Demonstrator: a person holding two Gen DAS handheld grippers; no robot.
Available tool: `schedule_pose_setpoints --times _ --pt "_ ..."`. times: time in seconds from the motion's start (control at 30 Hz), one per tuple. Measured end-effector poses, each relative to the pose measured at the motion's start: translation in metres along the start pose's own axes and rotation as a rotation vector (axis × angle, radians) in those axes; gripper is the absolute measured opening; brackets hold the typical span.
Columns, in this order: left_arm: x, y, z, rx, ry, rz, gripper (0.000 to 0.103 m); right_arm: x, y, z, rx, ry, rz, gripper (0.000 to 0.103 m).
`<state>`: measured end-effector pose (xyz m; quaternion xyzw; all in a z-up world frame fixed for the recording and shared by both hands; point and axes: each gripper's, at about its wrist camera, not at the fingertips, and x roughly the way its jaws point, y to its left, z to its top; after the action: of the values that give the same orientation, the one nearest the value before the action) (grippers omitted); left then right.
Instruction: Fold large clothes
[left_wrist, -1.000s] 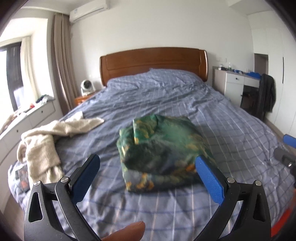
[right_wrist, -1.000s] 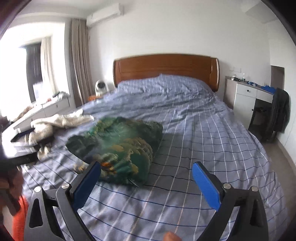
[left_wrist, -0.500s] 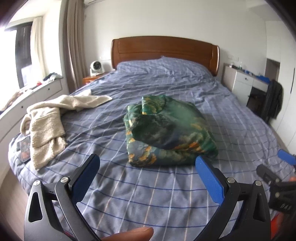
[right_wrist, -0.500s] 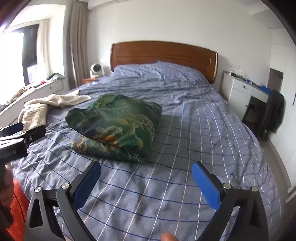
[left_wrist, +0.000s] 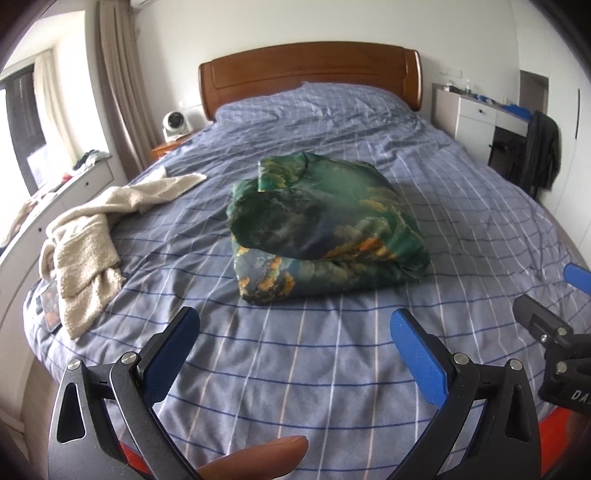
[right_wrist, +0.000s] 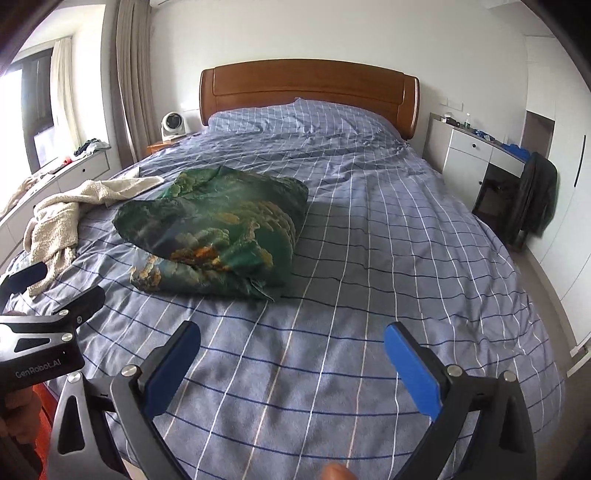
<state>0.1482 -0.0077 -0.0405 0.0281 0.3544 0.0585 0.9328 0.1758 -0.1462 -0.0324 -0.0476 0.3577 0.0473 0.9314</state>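
Inspecting, we found the folded green patterned garment (left_wrist: 325, 225) lying well ahead of our left gripper (left_wrist: 295, 350) and right gripper (right_wrist: 291, 354), both spread apart and empty.

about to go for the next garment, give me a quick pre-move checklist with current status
1. Left gripper empty with fingers apart: ok.
2. Right gripper empty with fingers apart: ok.
3. Green patterned garment folded into a compact bundle, lying on the bed clear of both grippers: ok.
4. Cream fleece garment folded: not ok, it lies crumpled near the bed's left edge.
5. Bare sheet in front of both grippers to spread it on: ok.
6. Small flat item partly under the cream garment, free of the fabric: cannot tell.
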Motion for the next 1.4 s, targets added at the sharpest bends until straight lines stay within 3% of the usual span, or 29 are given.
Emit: schedule_pose_setpoints --times 0.57,1.4 --pt "-0.010 -0.003 0.004 -0.016 0.007 -0.045 0.103 -0.014 0.012 0.007 -0.053 -0.007 -0.012 0.101" --pt "-0.016 0.004 0.009 -0.047 -0.029 -0.041 0.103 -0.016 0.016 0.012 -0.067 0.000 -0.020 0.101"
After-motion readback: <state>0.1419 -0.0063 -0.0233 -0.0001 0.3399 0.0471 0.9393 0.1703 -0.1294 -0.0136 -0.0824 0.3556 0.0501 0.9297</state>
